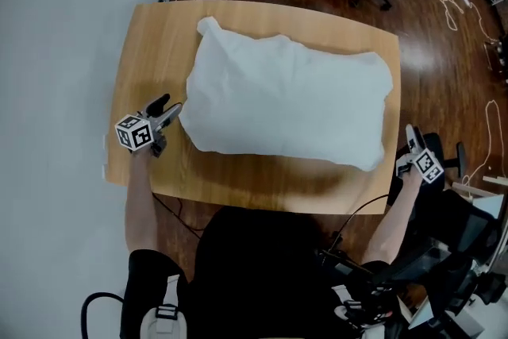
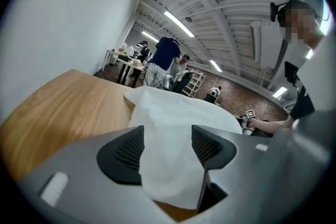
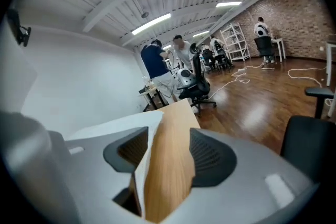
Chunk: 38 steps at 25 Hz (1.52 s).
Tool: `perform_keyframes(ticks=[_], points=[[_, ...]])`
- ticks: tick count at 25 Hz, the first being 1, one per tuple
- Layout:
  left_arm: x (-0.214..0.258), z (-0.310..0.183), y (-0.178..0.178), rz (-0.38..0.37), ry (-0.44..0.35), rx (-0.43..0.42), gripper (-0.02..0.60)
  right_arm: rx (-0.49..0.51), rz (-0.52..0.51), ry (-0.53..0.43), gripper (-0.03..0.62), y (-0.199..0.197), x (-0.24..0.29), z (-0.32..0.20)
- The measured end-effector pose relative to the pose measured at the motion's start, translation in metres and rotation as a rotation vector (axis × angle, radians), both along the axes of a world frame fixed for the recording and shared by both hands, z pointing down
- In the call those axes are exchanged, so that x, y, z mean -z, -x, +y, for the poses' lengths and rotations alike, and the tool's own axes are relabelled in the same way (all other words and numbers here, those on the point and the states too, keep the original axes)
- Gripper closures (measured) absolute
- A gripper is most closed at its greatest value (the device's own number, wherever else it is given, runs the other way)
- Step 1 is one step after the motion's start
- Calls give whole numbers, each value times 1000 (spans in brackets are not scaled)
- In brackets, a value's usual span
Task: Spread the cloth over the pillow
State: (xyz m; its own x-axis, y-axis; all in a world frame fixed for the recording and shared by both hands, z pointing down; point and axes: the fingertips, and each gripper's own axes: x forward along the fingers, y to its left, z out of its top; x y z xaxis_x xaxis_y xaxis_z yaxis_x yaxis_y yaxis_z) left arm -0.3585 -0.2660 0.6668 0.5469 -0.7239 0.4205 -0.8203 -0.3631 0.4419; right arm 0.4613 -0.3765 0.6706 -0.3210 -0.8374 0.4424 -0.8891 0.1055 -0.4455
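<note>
Straddling the white cloth's (image 1: pixel 290 95) lower-left corner with the left gripper (image 1: pixel 168 105), jaws released; holding the right gripper (image 1: pixel 413 137), likewise released, at the table's (image 1: pixel 151 52) right edge; viewing cloth spread across frame centre.

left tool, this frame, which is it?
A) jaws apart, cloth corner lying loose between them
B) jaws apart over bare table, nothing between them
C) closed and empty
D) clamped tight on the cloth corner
A: in the left gripper view the jaws of the left tool stand wide apart, and a corner of the white cloth lies between them, not pinched.
</note>
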Motion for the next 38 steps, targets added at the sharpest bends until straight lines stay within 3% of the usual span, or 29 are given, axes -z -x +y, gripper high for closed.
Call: perform_keyframes(ticks=[2, 4, 6, 8, 12, 13, 14, 15, 16, 19, 21, 23, 24, 25, 27, 29, 30, 33, 36, 37, 38], points=[[2, 39, -19, 44, 28, -109, 291, 69, 12, 33, 345, 15, -1, 46], [-8, 70, -28, 51, 80, -160, 290, 180, 56, 120, 345, 41, -22, 91], [-34, 90, -28, 57, 126, -92, 278, 346, 160, 174, 338, 75, -32, 124], [-70, 101, -38, 127, 165, 23, 278, 466, 223, 205, 307, 97, -45, 149], [-97, 84, -59, 423, 182, 181, 313, 532, 236, 286, 279, 121, -85, 156], [-92, 77, -65, 470, 166, 202, 392, 530, 254, 316, 336, 115, -88, 156], [-83, 72, -70, 493, 144, 214, 468, 525, 275, 347, 489, 105, -85, 160], [-70, 70, -72, 497, 116, 220, 523, 517, 284, 370, 559, 97, -73, 167], [-52, 70, -71, 486, 81, 222, 561, 510, 277, 376, 577, 96, -54, 173], [17, 90, -50, 389, -30, 217, 572, 510, 249, 302, 579, 121, 21, 178], [46, 107, -41, 297, -52, 225, 571, 503, 253, 250, 579, 134, 58, 177], [31, 121, -31, 213, 13, 266, 560, 489, 276, 275, 579, 133, 55, 183], [4, 129, -24, 182, 90, 294, 530, 482, 293, 318, 579, 127, 35, 187], [-29, 138, -15, 171, 182, 333, 457, 474, 301, 365, 579, 121, 9, 192], [-74, 158, 8, 213, 303, 442, 426, 456, 274, 417, 579, 113, -40, 196], [-71, 165, 28, 231, 281, 505, 426, 449, 243, 417, 579, 117, -67, 194], [-63, 163, 31, 218, 250, 497, 426, 448, 246, 413, 579, 118, -73, 193], [-36, 144, 7, 232, 168, 368, 431, 439, 315, 402, 577, 110, -72, 183], [-37, 124, -31, 289, 183, 218, 431, 435, 359, 317, 582, 105, -33, 167], [-41, 122, -40, 350, 216, 207, 431, 432, 312, 258, 582, 107, -9, 163], [-44, 124, -50, 462, 251, 223, 431, 432, 250, 206, 582, 108, 14, 163]])
